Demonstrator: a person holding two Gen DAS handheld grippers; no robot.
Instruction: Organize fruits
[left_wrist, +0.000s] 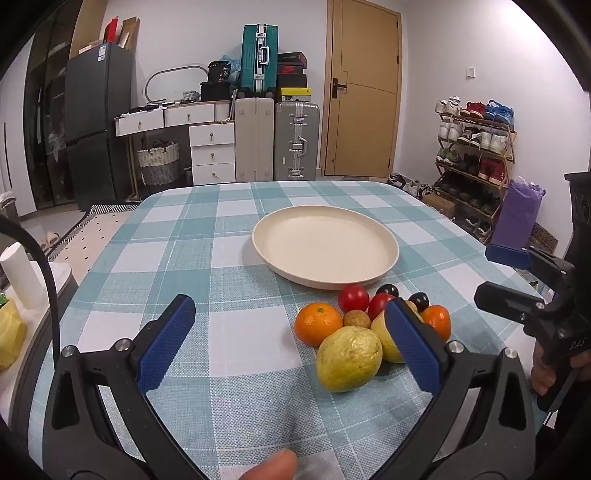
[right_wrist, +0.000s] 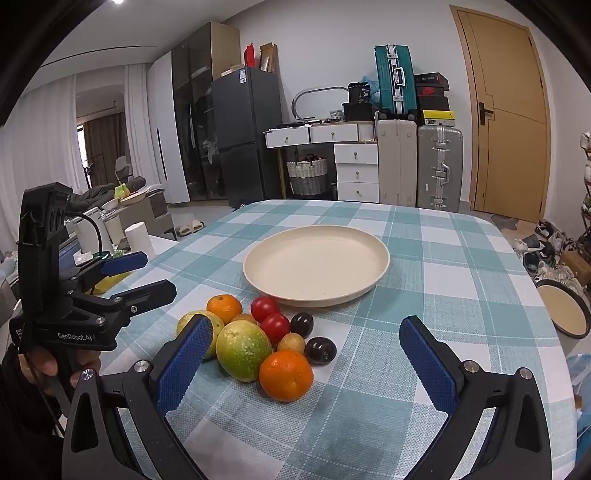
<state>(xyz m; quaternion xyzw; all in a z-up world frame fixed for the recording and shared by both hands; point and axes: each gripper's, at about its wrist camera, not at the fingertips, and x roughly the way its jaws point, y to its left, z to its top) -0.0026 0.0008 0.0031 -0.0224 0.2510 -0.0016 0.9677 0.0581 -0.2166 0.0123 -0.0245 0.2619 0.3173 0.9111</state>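
Note:
A pile of fruit lies on the checked tablecloth just in front of an empty cream plate. It holds two yellow-green guavas, two oranges, two red tomatoes, two dark plums and small brown fruits. My left gripper is open and empty, with the pile at its right finger. My right gripper is open and empty, with the near orange between its fingers. Each gripper shows in the other's view.
The table has rounded edges. A stool or side table with a white roll stands to its left. A shoe rack and a purple bag stand on the right. Suitcases, drawers and a door are behind.

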